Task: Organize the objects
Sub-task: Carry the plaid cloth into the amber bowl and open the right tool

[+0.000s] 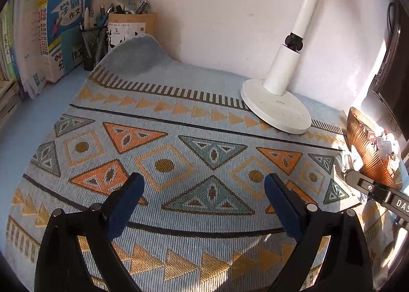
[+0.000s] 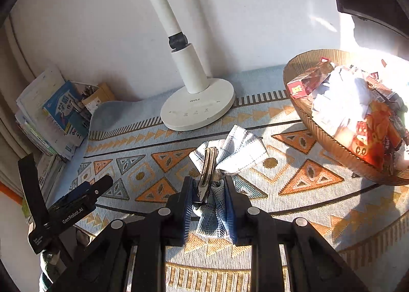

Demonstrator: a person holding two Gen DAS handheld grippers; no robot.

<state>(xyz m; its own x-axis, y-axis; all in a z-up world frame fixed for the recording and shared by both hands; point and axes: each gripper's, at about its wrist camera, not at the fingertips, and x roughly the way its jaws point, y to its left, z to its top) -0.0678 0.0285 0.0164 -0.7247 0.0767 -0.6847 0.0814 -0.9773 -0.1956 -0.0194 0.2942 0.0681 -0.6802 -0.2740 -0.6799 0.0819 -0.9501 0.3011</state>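
Clamped in the right tool point(image 2: 207, 199), a crumpled plaid cloth point(image 2: 237, 153) with a metal clip point(image 2: 207, 171) hangs over the woven geometric mat point(image 2: 158, 164); left tool point(image 1: 202, 189) gapes; lamp base point(image 2: 196, 110) reads "OPPLE".

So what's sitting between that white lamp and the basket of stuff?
Nothing: in the right wrist view only patterned cloth separates lamp base from basket.

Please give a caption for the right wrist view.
Right hand-held gripper pinching checked cloth beside basket.
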